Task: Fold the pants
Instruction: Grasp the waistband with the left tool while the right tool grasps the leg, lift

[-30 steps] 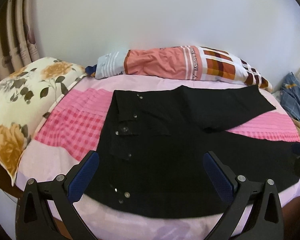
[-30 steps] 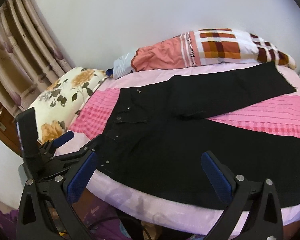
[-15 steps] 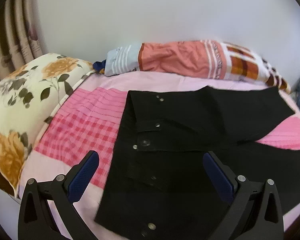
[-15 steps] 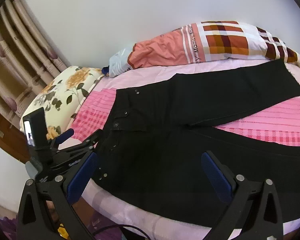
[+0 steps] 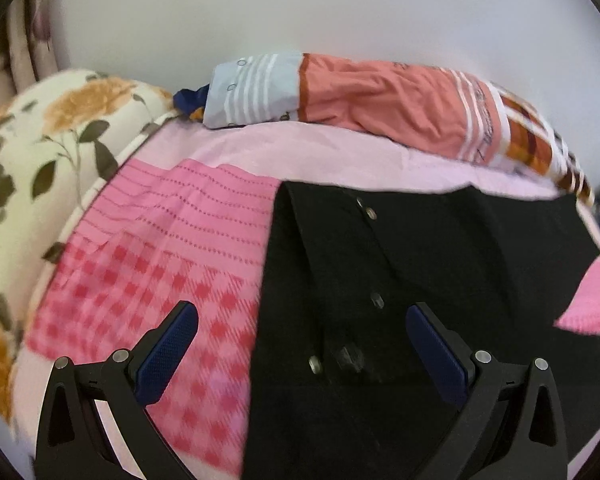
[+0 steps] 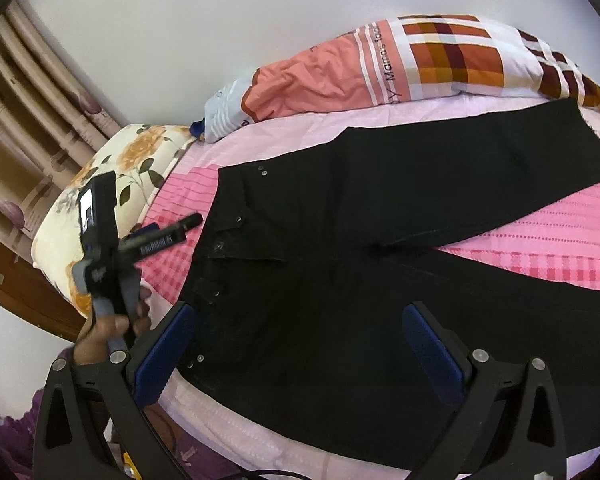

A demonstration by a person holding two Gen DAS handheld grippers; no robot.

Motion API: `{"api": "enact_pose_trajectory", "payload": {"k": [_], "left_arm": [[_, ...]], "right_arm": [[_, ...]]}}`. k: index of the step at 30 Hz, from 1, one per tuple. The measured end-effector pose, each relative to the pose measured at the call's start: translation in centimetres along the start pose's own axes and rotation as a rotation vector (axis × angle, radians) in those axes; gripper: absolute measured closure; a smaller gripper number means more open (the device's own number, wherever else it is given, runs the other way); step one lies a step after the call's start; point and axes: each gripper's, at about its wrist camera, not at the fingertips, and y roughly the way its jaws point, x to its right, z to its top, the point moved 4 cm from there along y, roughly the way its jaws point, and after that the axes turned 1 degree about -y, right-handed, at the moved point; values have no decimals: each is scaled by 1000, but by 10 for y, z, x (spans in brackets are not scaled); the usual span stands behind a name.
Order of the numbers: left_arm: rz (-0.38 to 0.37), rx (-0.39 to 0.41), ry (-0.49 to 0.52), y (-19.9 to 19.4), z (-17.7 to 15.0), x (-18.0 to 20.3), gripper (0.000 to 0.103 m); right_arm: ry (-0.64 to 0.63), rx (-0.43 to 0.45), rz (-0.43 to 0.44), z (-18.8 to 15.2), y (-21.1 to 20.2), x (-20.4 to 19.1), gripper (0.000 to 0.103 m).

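Observation:
Black pants (image 6: pixel 340 248) lie spread flat on the pink bed, waistband at the left, both legs running right and splayed apart. In the left wrist view the waistband and fly (image 5: pixel 360 300) fill the lower middle. My left gripper (image 5: pixel 300 344) is open and empty, low over the waistband edge; it also shows in the right wrist view (image 6: pixel 168 232), held by a hand at the left. My right gripper (image 6: pixel 300 344) is open and empty above the near hip and near leg.
A pink checked sheet (image 5: pixel 160 280) covers the bed. A floral pillow (image 5: pixel 40 160) lies at the left. A rolled orange and plaid quilt (image 6: pixel 400 64) lies along the wall behind the pants. Curtains (image 6: pixel 28 120) hang at the far left.
My left gripper has moved forward and left toward the waistband, which now looks much larger. My right gripper has shifted slightly closer over the pants. Both stay open.

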Motion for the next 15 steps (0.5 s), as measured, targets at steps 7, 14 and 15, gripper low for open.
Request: {"api": "enact_pose_trajectory", "payload": {"k": [7, 14, 15], "left_arm": [[-192, -92, -161, 61, 32, -43, 0], [-252, -105, 36, 97, 70, -30, 1], [-261, -109, 54, 102, 75, -27, 2]], "right_arm": [[35, -30, 6, 1, 13, 8, 0], [91, -56, 13, 3, 27, 22, 0], [102, -60, 17, 3, 28, 25, 0]]}}
